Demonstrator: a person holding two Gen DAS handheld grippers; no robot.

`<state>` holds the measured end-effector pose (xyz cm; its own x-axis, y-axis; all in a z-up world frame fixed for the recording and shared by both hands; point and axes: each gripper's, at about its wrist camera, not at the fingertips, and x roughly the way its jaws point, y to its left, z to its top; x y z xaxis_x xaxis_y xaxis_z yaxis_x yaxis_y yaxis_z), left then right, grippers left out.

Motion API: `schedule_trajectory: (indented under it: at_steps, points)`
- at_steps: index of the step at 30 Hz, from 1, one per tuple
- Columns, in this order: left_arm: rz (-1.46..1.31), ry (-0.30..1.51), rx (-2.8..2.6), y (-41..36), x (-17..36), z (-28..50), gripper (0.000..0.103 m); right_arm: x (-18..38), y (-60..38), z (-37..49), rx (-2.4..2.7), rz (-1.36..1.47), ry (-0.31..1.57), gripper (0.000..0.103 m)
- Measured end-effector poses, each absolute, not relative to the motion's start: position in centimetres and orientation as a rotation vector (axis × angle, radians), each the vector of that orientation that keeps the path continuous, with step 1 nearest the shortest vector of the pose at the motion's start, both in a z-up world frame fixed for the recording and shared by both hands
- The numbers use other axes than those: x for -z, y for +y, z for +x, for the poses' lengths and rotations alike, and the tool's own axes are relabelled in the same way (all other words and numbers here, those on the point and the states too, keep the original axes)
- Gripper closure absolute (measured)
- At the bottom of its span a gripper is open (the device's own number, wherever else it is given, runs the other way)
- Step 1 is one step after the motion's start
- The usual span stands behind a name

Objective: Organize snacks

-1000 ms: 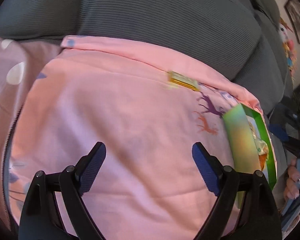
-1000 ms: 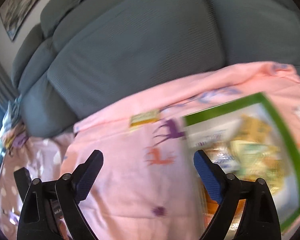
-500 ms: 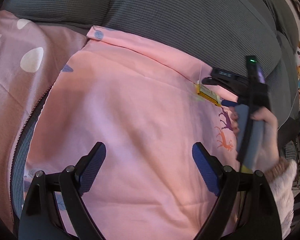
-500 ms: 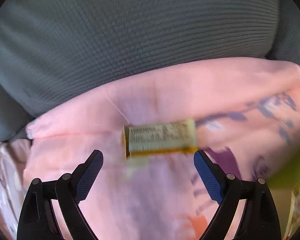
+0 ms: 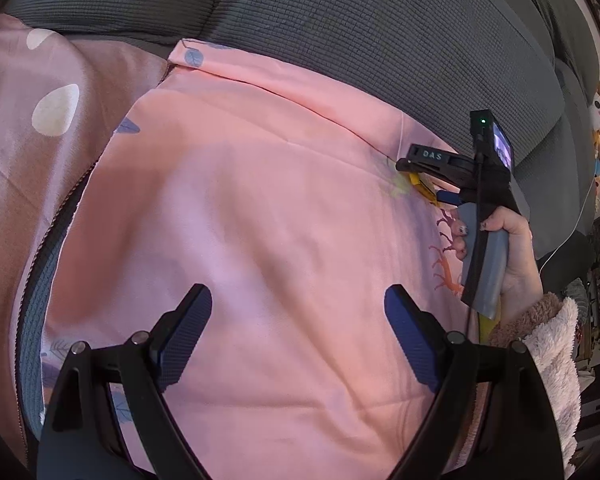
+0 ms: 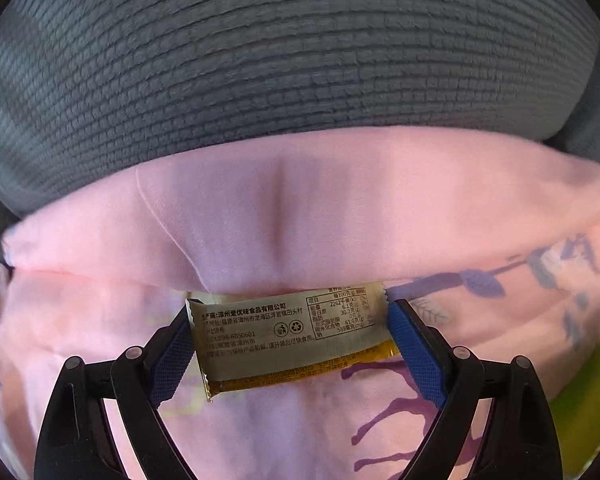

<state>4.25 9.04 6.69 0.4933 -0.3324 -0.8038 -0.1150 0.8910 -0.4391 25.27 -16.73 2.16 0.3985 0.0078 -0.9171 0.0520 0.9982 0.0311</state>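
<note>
The 2 blue-padded fingers [image 6: 172, 354] of the right gripper [image 6: 290, 340] bracket the snack bar [image 6: 288, 336], each pad touching a short end of the gold wrapper, which lies flat on the pink blanket [image 6: 300, 224] just below its folded edge. Whether they squeeze it yet, I cannot tell. Beyond the snack bar rises the grey sofa cushion [image 6: 284, 60]. A green edge [image 6: 580, 400] shows to its right. The left gripper [image 5: 298, 338] hangs with fingers wide apart over bare blanket, well left of the snack bar [image 5: 420, 188], holding nothing.

Pink printed blanket [image 5: 260, 220] against grey ribbed sofa cushion [image 6: 284, 80]
</note>
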Motion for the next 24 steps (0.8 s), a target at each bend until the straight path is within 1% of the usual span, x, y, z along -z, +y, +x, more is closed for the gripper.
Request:
schedule_trajectory:
  at_steps: [2,6,9,18,24]
  points:
    - [-0.478,1.063,0.135,9.2,-6.5,4.4,0.015,-2.3,-16.8,24.6,0.046,0.005,1.154,0.03]
    - [-0.483,1.061,0.127,9.3,-6.5,4.4,0.015,-2.5,-16.4,22.5,-0.014,-0.032,1.169,0.031]
    - [-0.478,1.064,0.12,9.4,-6.4,4.3,0.015,-2.8,-15.5,19.3,-0.067,-0.064,1.181,0.031]
    - [-0.475,1.049,0.113,9.7,-6.7,3.7,0.015,-4.3,-13.8,8.6,-0.229,-0.022,1.281,0.031]
    - [-0.477,1.058,0.094,9.4,-6.5,3.4,0.015,-7.0,-14.4,3.6,-0.315,0.092,1.252,0.031]
